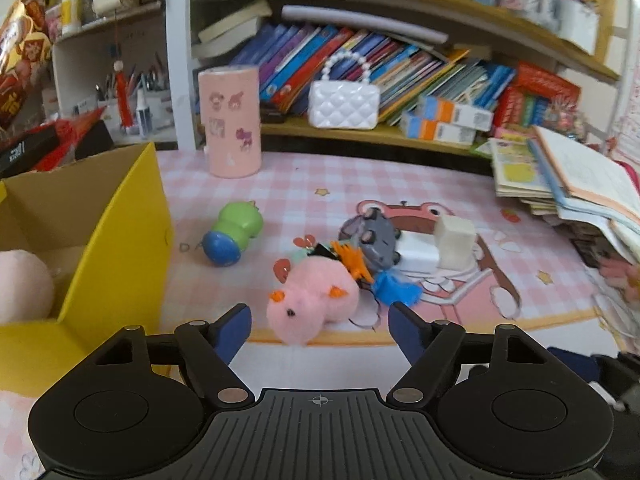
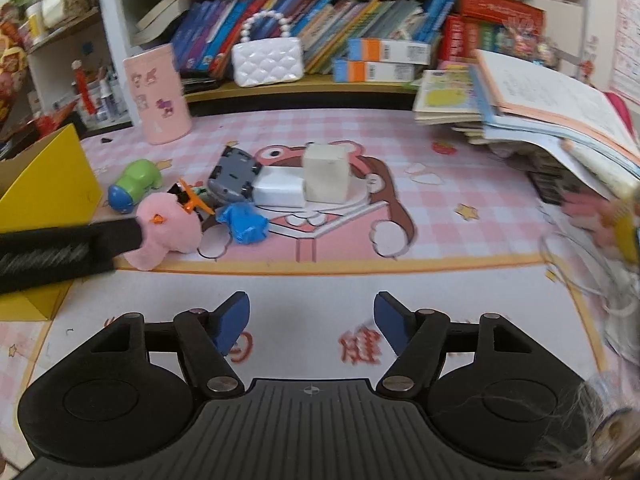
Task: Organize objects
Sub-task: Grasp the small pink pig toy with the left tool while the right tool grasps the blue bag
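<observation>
The left gripper (image 1: 320,322) is hovering at lower centre of its view, jaws standing apart and holding nothing, with the pink plush toy (image 1: 310,304) lying just ahead between the fingertips, untouched. The yellow cardboard box (image 1: 116,240) is sitting at the left edge. The right gripper (image 2: 312,320) is hanging over bare mat (image 2: 312,280), also parted and empty, well apart from the toy pile at middle left.
</observation>
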{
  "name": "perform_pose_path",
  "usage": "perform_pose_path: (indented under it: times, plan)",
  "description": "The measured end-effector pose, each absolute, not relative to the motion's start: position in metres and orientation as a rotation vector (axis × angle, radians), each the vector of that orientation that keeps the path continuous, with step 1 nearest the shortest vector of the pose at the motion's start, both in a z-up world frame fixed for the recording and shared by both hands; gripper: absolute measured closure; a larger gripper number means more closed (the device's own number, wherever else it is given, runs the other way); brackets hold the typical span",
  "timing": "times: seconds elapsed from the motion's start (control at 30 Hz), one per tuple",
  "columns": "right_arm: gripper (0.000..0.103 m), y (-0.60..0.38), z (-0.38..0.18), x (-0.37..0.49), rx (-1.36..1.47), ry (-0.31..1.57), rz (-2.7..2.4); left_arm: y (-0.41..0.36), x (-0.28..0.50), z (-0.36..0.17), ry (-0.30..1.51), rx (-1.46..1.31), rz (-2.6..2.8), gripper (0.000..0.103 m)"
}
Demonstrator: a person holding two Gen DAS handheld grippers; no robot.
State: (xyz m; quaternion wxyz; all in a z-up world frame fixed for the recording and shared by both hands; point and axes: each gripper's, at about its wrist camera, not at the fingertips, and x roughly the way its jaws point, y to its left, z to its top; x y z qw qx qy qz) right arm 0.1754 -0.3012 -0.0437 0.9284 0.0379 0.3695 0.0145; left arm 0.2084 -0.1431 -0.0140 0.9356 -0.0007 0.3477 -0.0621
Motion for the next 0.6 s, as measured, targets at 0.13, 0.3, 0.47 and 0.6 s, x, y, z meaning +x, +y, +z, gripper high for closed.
perform_pose_path:
  times: [0.13,0.3,0.47,0.6]
  plan:
    - [0.037,-0.297,-0.049,0.196,0.051,0.749,0.097,-0.151,0.234,-0.026,0.731,0.067,-0.096,0.026]
    - [0.045,-0.291,-0.057,0.222,-0.006,0.755,0.177,-0.161,0.258,-0.041,0.759,0.111,-0.076,0.026]
    - [0.047,-0.289,-0.059,0.241,-0.041,0.739,0.237,-0.169,0.271,-0.053,0.798,0.118,-0.091,0.031]
    - [0.049,-0.283,-0.064,0.253,-0.072,0.741,0.267,-0.164,0.275,-0.052,0.811,0.095,-0.101,0.035]
